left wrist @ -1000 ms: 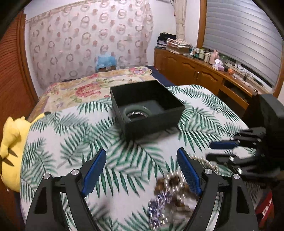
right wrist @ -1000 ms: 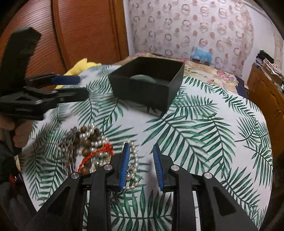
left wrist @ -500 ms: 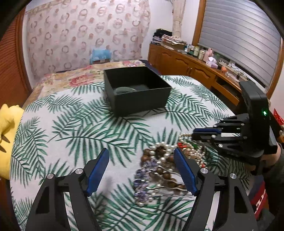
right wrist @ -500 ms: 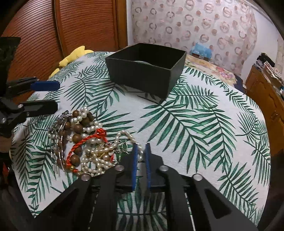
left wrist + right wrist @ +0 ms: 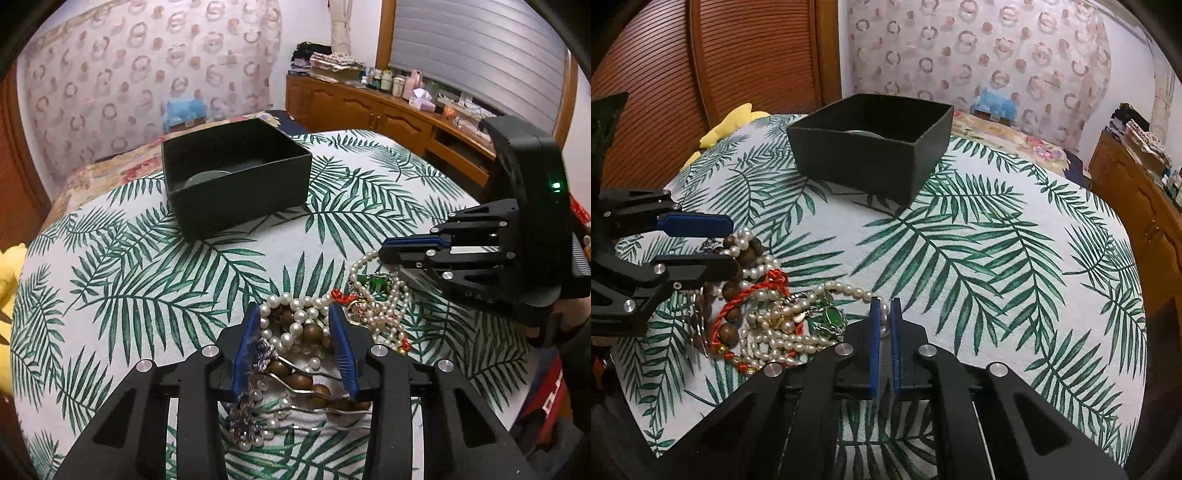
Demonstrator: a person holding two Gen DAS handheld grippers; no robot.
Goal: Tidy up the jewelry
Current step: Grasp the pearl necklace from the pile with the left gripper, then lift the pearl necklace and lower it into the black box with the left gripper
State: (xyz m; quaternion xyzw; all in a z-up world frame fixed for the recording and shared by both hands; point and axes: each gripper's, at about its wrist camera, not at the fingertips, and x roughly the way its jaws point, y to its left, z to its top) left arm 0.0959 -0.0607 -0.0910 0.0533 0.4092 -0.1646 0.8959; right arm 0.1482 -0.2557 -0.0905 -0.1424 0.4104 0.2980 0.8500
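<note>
A tangled pile of jewelry lies on the palm-leaf tablecloth: pearl strands, brown wooden beads, a red cord, a green stone pendant and silver hair pins. My left gripper is open, its jaws straddling the wooden beads and pearls. My right gripper is shut on a pearl strand at the pile's right edge. A black open box stands beyond; it also shows in the right wrist view.
A grey round thing lies inside the box. A yellow plush toy sits at the table's far left edge. A wooden sideboard with bottles runs along the right wall. A bed with a floral cover lies behind the table.
My left gripper has come down over the pile and narrowed around the beads. My right gripper has closed onto the pearl strand.
</note>
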